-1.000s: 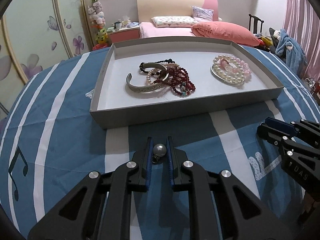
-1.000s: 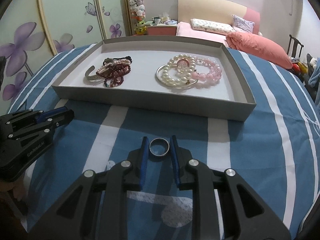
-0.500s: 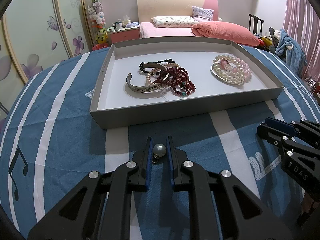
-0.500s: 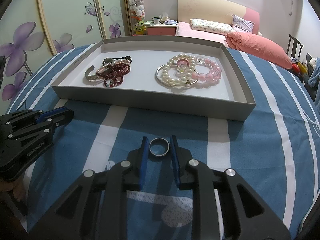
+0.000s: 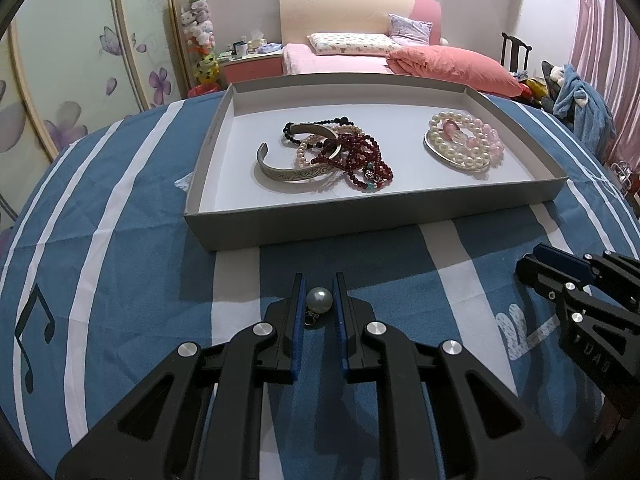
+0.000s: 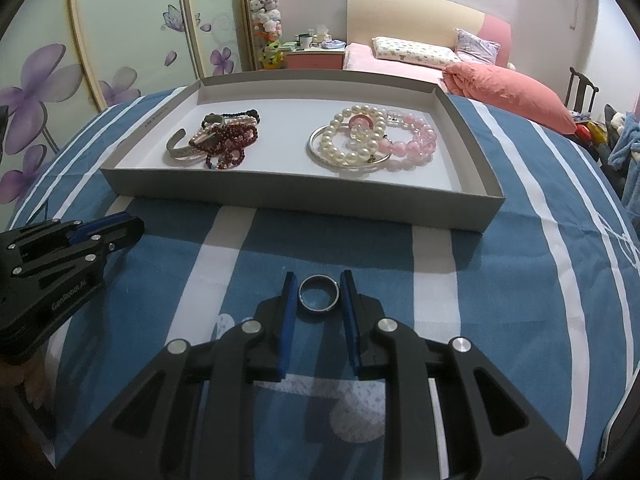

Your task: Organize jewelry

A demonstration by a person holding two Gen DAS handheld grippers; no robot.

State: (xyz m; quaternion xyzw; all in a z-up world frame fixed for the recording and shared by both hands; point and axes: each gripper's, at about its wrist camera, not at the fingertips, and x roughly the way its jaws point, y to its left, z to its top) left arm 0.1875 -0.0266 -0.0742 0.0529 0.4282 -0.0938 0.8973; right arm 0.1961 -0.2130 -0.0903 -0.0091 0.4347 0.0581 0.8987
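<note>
1. Blue-and-white striped cloth (image 5: 132, 216) covers the table, and a shallow grey cardboard tray (image 5: 360, 220) serves as landmark.
2. Just before the tray's near wall, the left gripper (image 5: 319, 300) is clenched on a small round pearl pendant (image 5: 319, 299): light, hard and slippery, likely to roll, so best pinched across its middle.
3. Rightward, the right gripper (image 6: 319, 294) grasps a plain steel ring (image 6: 319, 293): stiff, smooth and light, held across its band.

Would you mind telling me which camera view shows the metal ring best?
The right wrist view: the metal ring sits close and centred, clamped between the right gripper pads, its whole hoop visible. The left wrist view shows only that gripper's side; the ring itself is hidden there.
</note>
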